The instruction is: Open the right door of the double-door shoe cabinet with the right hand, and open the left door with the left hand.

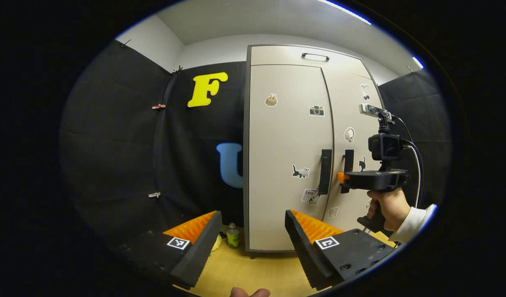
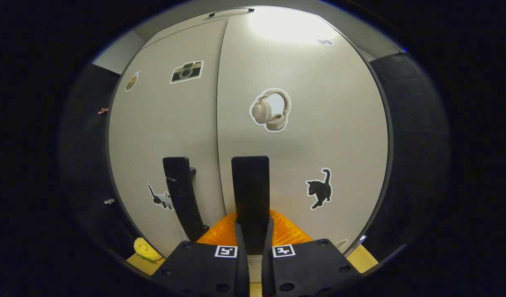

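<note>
Jaws of left gripper [image 1: 250, 231] spread wide, nothing between, hanging back from shoe cabinet [image 1: 290, 144] that stands at 12 o'clock. Both doors closed. Small bottle [image 1: 233, 236] on floor at cabinet's left foot. Left door handle [image 1: 325, 171] untouched. Right door handle [image 2: 250, 194] clamped between closed jaws of right gripper [image 2: 253, 233], at 3 o'clock in left gripper view, held by hand [image 1: 387, 206] in white sleeve.
</note>
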`<move>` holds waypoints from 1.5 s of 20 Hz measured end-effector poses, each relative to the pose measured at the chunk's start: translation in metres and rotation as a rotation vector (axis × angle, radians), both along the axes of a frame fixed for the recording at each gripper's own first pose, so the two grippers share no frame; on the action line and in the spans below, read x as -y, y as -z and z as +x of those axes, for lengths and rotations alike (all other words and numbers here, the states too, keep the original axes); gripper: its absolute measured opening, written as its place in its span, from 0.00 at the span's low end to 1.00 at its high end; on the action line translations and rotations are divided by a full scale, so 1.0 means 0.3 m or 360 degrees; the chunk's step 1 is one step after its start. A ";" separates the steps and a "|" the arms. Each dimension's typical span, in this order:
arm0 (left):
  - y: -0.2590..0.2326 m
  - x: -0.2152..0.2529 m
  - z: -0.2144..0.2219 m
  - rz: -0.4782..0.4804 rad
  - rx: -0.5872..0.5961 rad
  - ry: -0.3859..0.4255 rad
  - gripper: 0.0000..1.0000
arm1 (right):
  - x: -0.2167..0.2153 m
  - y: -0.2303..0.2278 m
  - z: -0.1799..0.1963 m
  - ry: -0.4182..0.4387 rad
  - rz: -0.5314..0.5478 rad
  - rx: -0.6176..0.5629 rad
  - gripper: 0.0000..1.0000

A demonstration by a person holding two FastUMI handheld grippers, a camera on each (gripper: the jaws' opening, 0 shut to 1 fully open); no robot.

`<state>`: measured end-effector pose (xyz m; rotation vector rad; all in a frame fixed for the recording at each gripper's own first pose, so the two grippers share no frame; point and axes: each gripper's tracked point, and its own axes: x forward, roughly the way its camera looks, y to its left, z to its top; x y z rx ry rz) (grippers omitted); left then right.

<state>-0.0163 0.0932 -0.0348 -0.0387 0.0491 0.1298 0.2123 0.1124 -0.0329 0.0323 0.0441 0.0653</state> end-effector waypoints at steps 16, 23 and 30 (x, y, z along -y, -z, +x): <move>-0.036 0.199 -0.092 0.0043 0.0005 0.0081 0.95 | 0.155 -0.039 -0.209 -0.0038 0.0040 0.0018 0.15; -0.045 0.301 -0.072 0.0041 0.0009 0.0153 0.94 | 0.205 -0.043 -0.242 -0.0054 0.0070 0.0017 0.14; -0.046 0.402 -0.039 0.0050 0.0013 0.0234 0.95 | 0.261 -0.051 -0.265 -0.0056 0.0062 0.0028 0.14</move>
